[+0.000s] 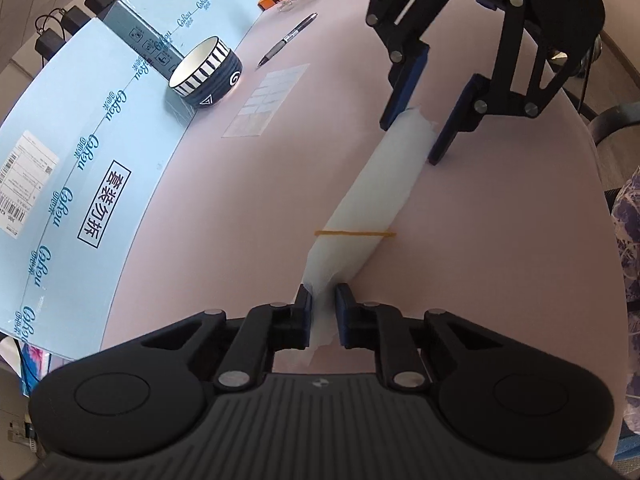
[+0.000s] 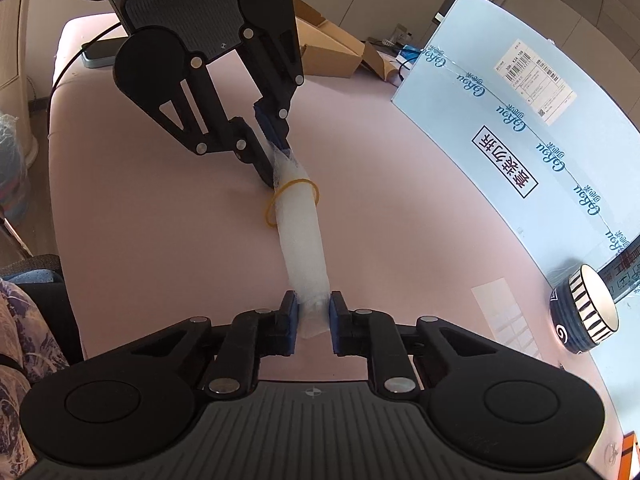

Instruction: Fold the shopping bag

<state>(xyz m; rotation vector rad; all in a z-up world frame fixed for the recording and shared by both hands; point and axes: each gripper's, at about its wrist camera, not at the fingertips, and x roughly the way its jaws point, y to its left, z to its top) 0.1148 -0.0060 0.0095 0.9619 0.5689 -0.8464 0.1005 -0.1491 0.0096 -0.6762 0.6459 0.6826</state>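
Your left gripper (image 1: 324, 312) pinches one end of the rolled bag (image 1: 372, 196); your right gripper (image 2: 313, 322) clamps the other, mid-frame.

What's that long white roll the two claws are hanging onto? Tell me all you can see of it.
The rolled bag is a thin, white, translucent, crinkly film wound into a long tube lying on the pink table. A loose yellow rubber band circles it near one end. The left gripper pinches that banded end; the right gripper closes around the other end, whose ragged edge pokes out between its blue pads.
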